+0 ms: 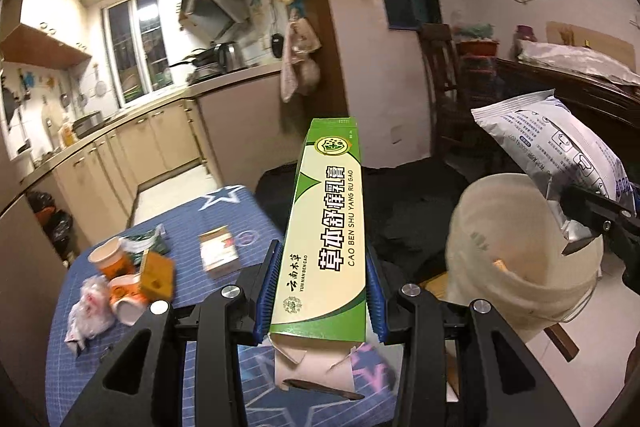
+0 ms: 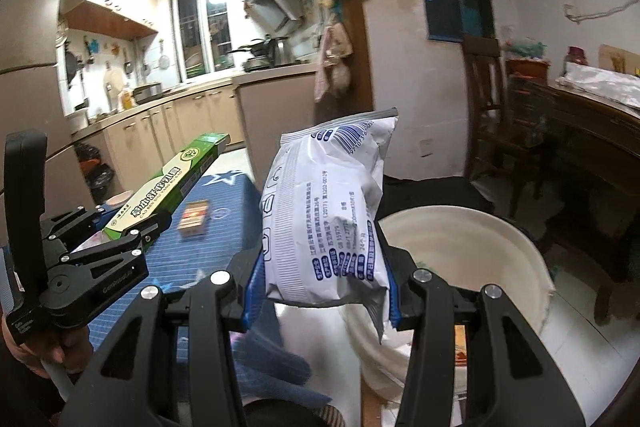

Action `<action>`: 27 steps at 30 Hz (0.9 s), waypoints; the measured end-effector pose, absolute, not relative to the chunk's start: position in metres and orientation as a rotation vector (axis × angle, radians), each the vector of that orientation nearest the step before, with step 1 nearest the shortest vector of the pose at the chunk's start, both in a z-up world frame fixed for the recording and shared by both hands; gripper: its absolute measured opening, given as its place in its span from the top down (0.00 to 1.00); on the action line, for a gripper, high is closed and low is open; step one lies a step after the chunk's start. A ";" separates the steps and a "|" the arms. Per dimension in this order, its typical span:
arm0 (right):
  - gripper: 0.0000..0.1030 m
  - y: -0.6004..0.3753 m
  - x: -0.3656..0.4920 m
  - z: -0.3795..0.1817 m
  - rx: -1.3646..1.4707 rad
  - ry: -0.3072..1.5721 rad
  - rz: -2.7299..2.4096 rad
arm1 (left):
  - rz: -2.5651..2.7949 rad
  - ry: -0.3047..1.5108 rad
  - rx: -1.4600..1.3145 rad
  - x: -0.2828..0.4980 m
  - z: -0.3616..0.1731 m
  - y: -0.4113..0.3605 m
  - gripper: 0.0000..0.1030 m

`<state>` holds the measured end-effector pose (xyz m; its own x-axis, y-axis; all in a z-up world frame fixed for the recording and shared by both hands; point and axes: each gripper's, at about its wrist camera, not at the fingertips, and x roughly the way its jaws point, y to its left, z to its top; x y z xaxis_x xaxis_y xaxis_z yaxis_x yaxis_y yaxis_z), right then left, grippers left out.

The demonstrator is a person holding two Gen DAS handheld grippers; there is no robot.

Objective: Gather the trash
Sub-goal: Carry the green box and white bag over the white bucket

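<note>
Clamping a long green-and-cream carton point(image 1: 326, 227), the left hand-held gripper point(image 1: 322, 297) presses its blue pads against the two long sides of the box, near its torn-open lower end. The carton points forward and up, above the near edge of the blue star-patterned surface point(image 1: 224, 223). The right hand-held gripper point(image 2: 324, 285) holds a white printed pouch point(image 2: 326, 211) between its blue pads, gripping the lower part, with the barcode end uppermost. The pouch hangs just above the rim of a cream bucket point(image 2: 472, 243), which stands on the floor beside the surface. In the left wrist view the same pouch sits over the far right side of the bucket opening. A small item lies at the bottom of the bucket; its kind cannot be told. On the surface remain two orange paper cups point(image 1: 116, 275), a yellow-brown box point(image 1: 157, 273), a crumpled plastic wrapper point(image 1: 90, 311), a dark green packet point(image 1: 146, 241) and a small flat box point(image 1: 218, 255).
</note>
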<state>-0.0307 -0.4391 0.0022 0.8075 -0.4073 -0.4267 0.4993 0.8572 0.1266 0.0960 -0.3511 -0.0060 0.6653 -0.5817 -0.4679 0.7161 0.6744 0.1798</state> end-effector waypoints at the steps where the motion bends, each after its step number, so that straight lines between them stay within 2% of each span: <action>1: 0.57 -0.442 -0.034 0.002 0.240 0.400 -0.499 | -0.761 0.390 0.372 0.093 -0.007 -0.355 0.61; 27: 0.57 -0.537 -0.098 -0.025 0.276 0.441 -0.757 | -1.016 0.397 0.531 0.039 -0.047 -0.502 0.61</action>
<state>-0.0977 -0.5374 -0.0254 0.6423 -0.5981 -0.4793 0.7117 0.6975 0.0835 0.0387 -0.5018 -0.0472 0.4748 -0.6916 -0.5443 0.8774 0.4200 0.2318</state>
